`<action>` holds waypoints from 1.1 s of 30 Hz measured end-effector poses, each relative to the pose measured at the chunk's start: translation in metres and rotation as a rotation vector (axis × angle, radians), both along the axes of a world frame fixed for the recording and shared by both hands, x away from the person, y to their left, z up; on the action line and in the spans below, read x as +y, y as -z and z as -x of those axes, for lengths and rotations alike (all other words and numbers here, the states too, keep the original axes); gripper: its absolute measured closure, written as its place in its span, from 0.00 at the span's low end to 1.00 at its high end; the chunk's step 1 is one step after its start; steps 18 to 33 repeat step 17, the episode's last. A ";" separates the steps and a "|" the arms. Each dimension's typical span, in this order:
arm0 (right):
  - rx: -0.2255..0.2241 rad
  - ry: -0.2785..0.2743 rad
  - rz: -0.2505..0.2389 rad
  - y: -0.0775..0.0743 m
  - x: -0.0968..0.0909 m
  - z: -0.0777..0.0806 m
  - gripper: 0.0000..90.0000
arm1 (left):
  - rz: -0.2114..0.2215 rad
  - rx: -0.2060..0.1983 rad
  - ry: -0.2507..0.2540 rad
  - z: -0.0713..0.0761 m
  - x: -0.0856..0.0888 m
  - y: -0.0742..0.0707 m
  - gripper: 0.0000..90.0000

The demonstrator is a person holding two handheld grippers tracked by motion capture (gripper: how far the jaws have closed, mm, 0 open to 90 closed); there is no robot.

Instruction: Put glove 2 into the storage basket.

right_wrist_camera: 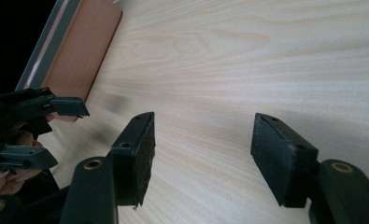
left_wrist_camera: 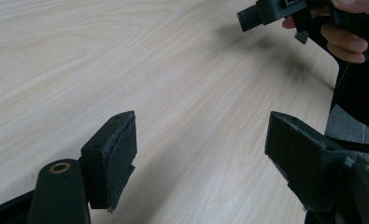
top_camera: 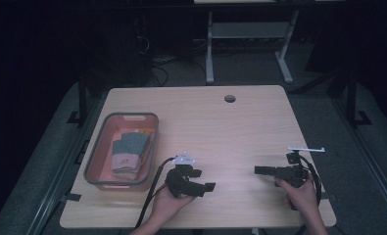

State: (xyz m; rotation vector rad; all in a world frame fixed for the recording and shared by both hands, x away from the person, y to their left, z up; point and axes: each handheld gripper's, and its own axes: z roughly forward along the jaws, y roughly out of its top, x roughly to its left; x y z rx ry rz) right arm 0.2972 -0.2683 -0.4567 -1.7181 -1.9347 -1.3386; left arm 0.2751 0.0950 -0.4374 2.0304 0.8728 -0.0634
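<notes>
The folded socks (top_camera: pixel 127 151) lie inside the bin (top_camera: pixel 96 147) on the table (top_camera: pixel 240 127), just left of the left gripper (top_camera: pixel 205 180). They are grey with pink bands. Both the left gripper and the right gripper (top_camera: pixel 257 170) stand open and empty.

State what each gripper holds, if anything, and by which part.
Nothing is held. The left gripper and the right gripper both stand open over the bare table; the folded cloths lie in the basket.
</notes>
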 end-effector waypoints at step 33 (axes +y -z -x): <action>-0.086 -0.015 -0.066 0.000 -0.002 0.026 0.39 | 0.008 -0.069 0.011 0.024 0.014 0.008 0.28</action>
